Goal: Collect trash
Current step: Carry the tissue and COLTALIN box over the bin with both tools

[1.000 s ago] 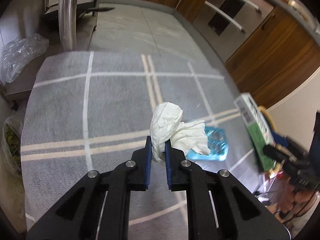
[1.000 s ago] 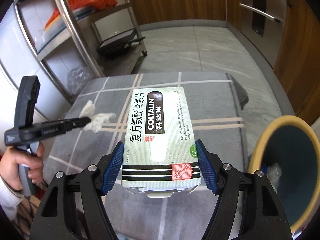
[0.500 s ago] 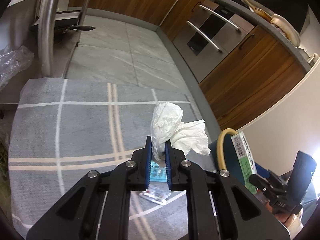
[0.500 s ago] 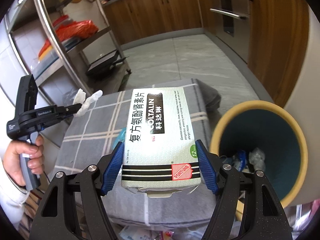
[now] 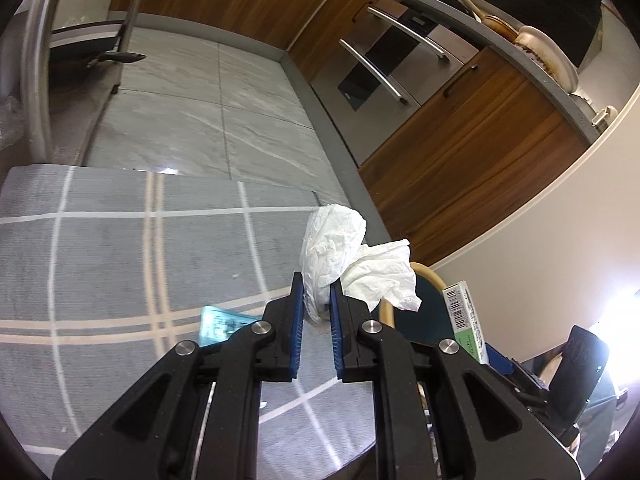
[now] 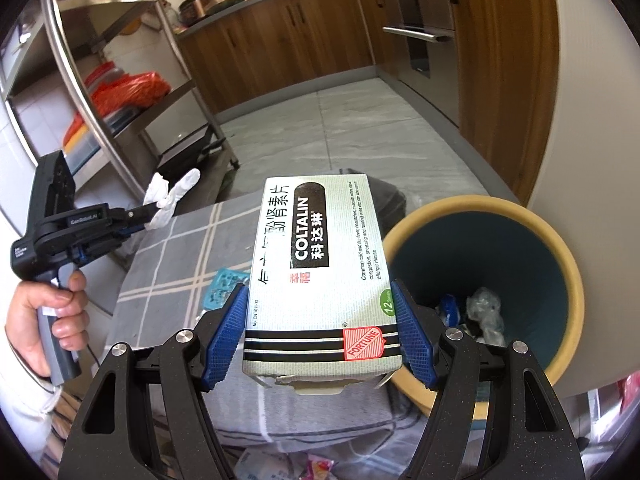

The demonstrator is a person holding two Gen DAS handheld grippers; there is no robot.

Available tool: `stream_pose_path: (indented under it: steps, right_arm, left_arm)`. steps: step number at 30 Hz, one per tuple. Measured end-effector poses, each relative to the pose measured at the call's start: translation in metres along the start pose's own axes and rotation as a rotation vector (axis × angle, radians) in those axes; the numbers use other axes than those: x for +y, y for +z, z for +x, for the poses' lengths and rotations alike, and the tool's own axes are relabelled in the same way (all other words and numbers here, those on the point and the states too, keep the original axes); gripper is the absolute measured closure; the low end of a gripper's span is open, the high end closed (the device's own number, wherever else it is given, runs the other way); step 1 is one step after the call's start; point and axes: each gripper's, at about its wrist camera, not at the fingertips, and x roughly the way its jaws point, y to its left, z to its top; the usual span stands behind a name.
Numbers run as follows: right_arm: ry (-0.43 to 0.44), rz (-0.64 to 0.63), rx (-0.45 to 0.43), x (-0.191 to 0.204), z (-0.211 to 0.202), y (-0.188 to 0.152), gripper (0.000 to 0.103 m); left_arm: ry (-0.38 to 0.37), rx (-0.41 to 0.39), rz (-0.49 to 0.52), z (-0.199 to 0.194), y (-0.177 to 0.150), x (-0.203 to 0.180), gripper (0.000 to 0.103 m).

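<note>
My left gripper (image 5: 316, 298) is shut on a crumpled white tissue (image 5: 348, 256), held in the air above the grey checked cloth (image 5: 120, 248). In the right wrist view that same tissue (image 6: 170, 194) sticks out of the left gripper (image 6: 154, 210), which a hand (image 6: 44, 312) carries at the left. My right gripper (image 6: 320, 320) is shut on a white and green COLTALIN medicine box (image 6: 320, 264), just left of a round bin (image 6: 560, 256) with a tan rim and a teal inside. Trash lies at the bin's bottom (image 6: 476, 316). The box (image 5: 466, 320) and the bin's rim (image 5: 430, 274) show at the right of the left wrist view.
A blue blister pack (image 5: 216, 324) lies on the cloth, also seen as the blister pack (image 6: 222, 286) beside my right gripper. A steel rack (image 6: 120, 92) with bags stands at the left. Wooden cabinets (image 5: 460, 152) and an oven (image 5: 384, 76) line the tiled floor (image 5: 200, 112). Wrappers (image 6: 280, 464) lie below the cloth.
Both grippers rose and swung right toward the bin, each keeping its load. The bin now fills the right of the right wrist view, and the blister pack slid below the tissue.
</note>
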Motion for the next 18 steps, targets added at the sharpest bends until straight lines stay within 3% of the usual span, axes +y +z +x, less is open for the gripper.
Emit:
stream_pose_path:
  steps: [18]
  right_arm:
    - [-0.076,0.087,-0.016,-0.055,-0.015,-0.01,0.031]
  left_arm:
    - [-0.079,0.078,0.039,0.054,-0.009,-0.065,0.092]
